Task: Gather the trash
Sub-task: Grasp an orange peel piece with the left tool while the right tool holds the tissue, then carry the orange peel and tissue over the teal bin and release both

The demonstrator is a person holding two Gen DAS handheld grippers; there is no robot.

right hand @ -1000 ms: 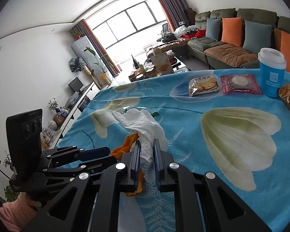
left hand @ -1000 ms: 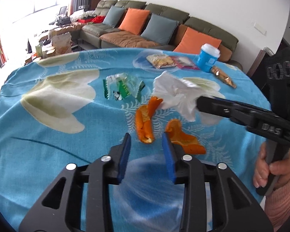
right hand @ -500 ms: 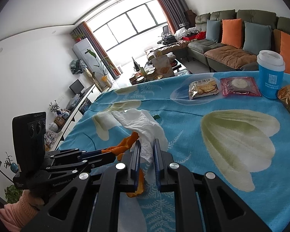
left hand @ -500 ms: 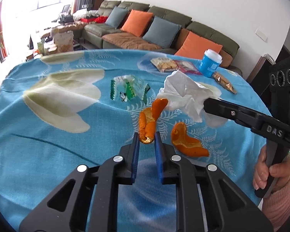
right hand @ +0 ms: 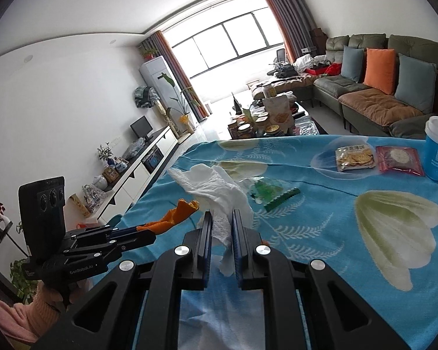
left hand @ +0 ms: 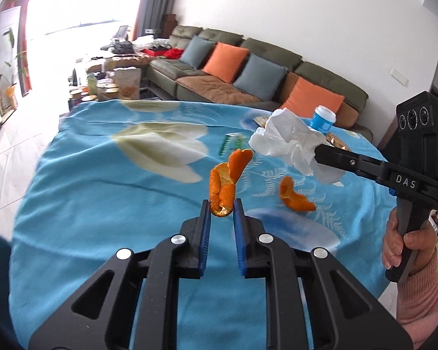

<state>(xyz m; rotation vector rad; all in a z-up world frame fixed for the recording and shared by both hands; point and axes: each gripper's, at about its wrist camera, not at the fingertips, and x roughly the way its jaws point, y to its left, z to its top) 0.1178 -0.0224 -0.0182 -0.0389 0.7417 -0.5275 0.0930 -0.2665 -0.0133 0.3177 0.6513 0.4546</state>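
An orange peel strip (left hand: pixel 222 188), curled and ragged, is pinched in the left gripper (left hand: pixel 221 213) above the blue tablecloth (left hand: pixel 102 192). A crumpled white tissue (right hand: pixel 219 201) is clamped in the right gripper (right hand: pixel 221 227), whose tips are hidden by its folds. A second peel (left hand: pixel 295 197) lies on the cloth beside the tissue, motion-blurred. A green-printed clear wrapper (right hand: pixel 270 192) beyond the tissue is hard to make out.
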